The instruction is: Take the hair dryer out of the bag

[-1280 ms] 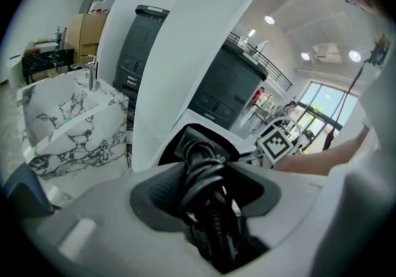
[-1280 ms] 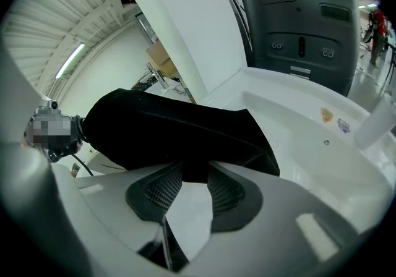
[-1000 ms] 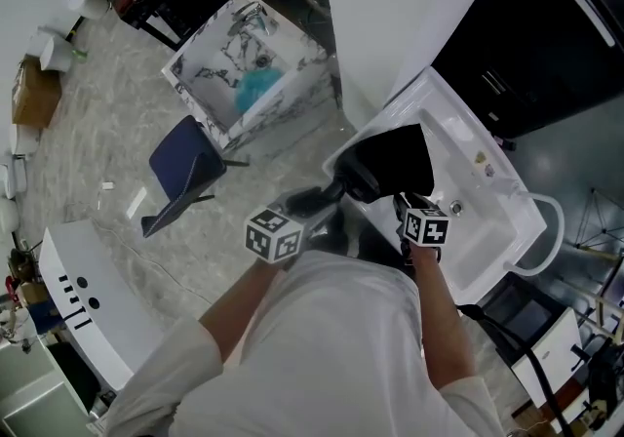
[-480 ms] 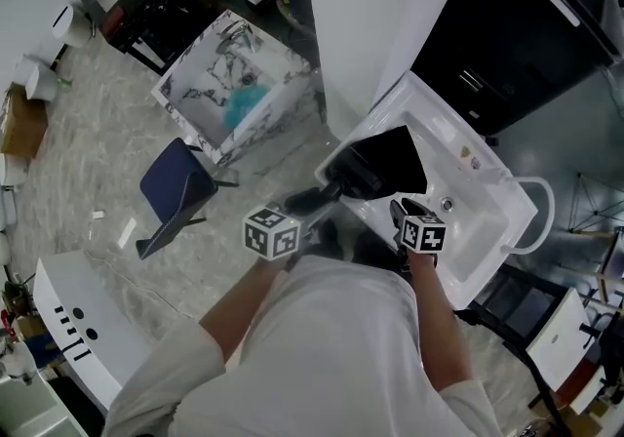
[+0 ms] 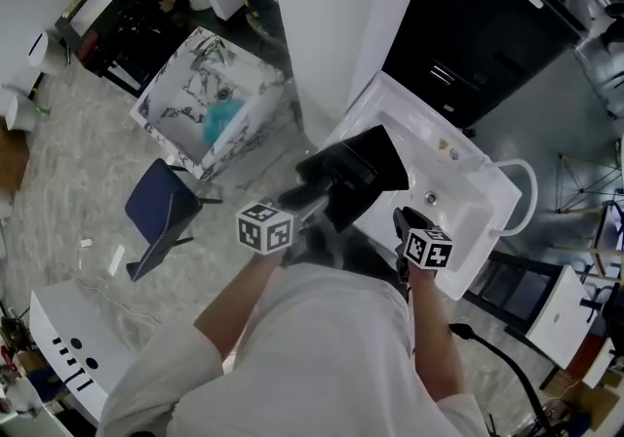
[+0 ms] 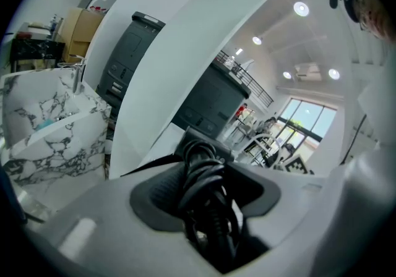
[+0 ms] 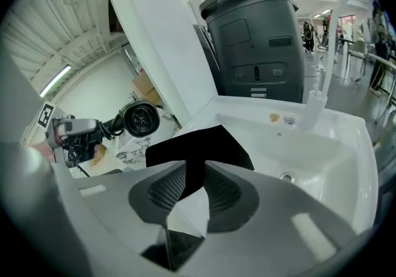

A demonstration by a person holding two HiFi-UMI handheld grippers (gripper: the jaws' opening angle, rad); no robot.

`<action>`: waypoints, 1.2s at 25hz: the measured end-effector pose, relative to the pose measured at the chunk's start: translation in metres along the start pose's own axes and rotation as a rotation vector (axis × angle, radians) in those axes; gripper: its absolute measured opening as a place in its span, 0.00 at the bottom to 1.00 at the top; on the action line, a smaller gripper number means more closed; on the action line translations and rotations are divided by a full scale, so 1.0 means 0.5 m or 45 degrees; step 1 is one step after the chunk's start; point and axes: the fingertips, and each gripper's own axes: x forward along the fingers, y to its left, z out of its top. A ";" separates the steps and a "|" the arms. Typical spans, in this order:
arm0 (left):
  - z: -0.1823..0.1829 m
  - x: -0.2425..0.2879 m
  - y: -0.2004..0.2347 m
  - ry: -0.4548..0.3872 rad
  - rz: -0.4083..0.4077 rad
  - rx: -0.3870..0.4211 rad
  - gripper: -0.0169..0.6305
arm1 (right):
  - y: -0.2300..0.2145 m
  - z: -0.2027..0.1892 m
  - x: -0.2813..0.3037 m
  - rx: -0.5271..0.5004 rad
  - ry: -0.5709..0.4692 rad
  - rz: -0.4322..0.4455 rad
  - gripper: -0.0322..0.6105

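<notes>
The left claw (image 6: pixel 207 208) is gripping the black plastic hair dryer (image 7: pixel 141 119) by its cord-wrapped handle; the right claw (image 7: pixel 185 208) is closing on the black fabric bag (image 7: pixel 198 143). Slipping cord coils (image 6: pixel 207 170) could drop the dryer.

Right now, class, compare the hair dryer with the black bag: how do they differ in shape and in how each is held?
The hair dryer is a rigid, rounded body with a grille; the black bag is flat, limp fabric. The left gripper clamps the hair dryer's cord-wrapped handle; the right gripper has a strip of the black bag between its closing jaws. Both are dark, and they are apart from each other.
</notes>
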 end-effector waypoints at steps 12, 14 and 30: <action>0.012 0.056 -0.066 -0.053 -0.005 -0.079 0.35 | -0.053 0.071 -0.144 0.080 -0.199 0.030 0.16; 0.010 0.063 -0.079 -0.065 0.009 -0.094 0.35 | -0.065 0.074 -0.163 0.079 -0.213 0.038 0.15; 0.019 0.077 -0.148 -0.158 0.054 -0.143 0.35 | -0.087 0.117 -0.260 0.001 -0.342 0.172 0.06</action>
